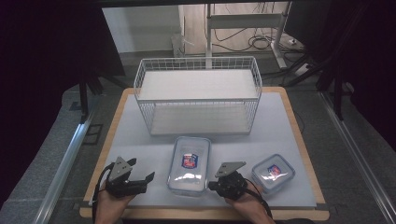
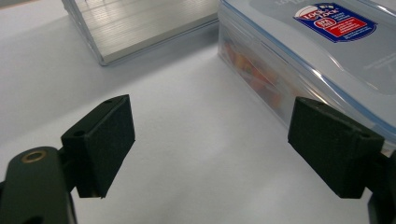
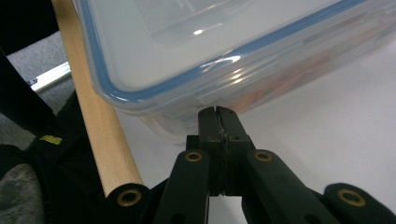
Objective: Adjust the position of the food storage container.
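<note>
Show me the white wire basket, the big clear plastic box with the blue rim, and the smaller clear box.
White wire basket [image 1: 254,77]: high view, right rim.
Big clear plastic box with the blue rim [image 1: 189,163]: high view, lid centre.
Smaller clear plastic box [image 1: 273,172]: high view, lid centre.

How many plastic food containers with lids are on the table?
2. The larger container lies near the front middle of the table, between the two grippers. The smaller container lies at the front right. The wire basket behind them looks empty.
</note>
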Action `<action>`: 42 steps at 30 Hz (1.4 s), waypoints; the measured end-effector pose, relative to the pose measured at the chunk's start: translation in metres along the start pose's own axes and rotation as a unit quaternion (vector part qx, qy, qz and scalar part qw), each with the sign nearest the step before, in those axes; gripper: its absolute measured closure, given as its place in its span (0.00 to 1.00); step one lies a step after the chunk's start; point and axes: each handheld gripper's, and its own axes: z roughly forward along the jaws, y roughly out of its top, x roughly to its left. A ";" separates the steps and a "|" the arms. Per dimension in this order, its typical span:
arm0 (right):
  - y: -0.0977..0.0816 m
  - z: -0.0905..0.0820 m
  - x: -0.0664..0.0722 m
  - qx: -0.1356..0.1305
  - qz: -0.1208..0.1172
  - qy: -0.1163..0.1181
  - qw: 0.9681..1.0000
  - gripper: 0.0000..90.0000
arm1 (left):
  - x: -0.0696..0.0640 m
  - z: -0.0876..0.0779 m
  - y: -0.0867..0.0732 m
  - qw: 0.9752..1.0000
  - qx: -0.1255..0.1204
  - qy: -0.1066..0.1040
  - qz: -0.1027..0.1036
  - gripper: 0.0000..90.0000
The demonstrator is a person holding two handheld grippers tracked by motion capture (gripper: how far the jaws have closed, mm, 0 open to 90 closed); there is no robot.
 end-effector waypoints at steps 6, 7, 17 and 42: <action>0.009 0.016 0.011 -0.003 -0.007 0.038 0.999 0.99 | 0.004 0.000 -0.001 1.000 0.006 0.008 -0.009 0.18; 0.009 0.016 0.011 -0.003 -0.007 0.038 0.999 0.99 | 0.005 0.000 -0.001 1.000 0.008 0.008 -0.011 0.18; 0.023 0.032 0.018 0.004 -0.033 0.033 0.999 0.99 | 0.011 -0.018 -0.010 0.999 0.013 -0.006 -0.051 0.48; 0.082 0.040 -0.107 -0.044 0.054 -0.063 0.996 1.00 | -0.032 -0.002 -0.019 0.992 0.090 -0.067 -0.053 1.00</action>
